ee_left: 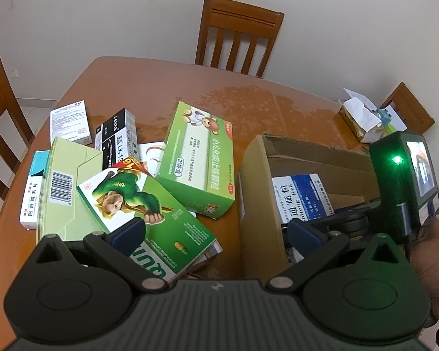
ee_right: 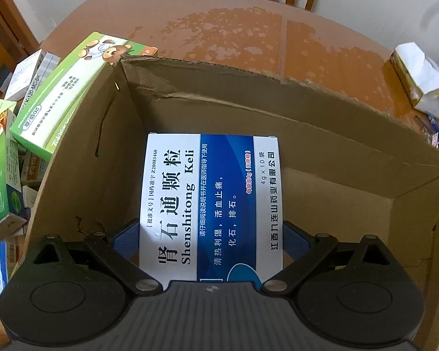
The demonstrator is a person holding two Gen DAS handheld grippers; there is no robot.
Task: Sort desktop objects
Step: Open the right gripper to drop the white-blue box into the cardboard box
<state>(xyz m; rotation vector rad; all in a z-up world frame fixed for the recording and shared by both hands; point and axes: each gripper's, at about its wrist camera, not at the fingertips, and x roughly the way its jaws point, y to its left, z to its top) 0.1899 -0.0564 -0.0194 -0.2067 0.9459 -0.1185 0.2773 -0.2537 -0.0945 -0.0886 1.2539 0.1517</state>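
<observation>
An open cardboard box [ee_right: 248,102] stands on the wooden table [ee_right: 234,29]. Inside it, my right gripper [ee_right: 210,239] is shut on a blue and white medicine box [ee_right: 210,193], with the blue pads against its two long sides. In the left wrist view the same medicine box [ee_left: 301,196] shows inside the cardboard box [ee_left: 257,199], with the right gripper's green housing [ee_left: 395,193] above it. My left gripper [ee_left: 216,231] is open and holds nothing. It hovers over a green box with a muscular figure [ee_left: 143,213], close to the cardboard box's left wall.
A pile of cartons lies left of the cardboard box: a green bear box [ee_left: 199,158], a pale green barcode box [ee_left: 64,187], a black and white pen box [ee_left: 117,137], a white box [ee_left: 70,121]. A tissue pack [ee_left: 360,117] sits far right. Chairs [ee_left: 237,35] ring the table.
</observation>
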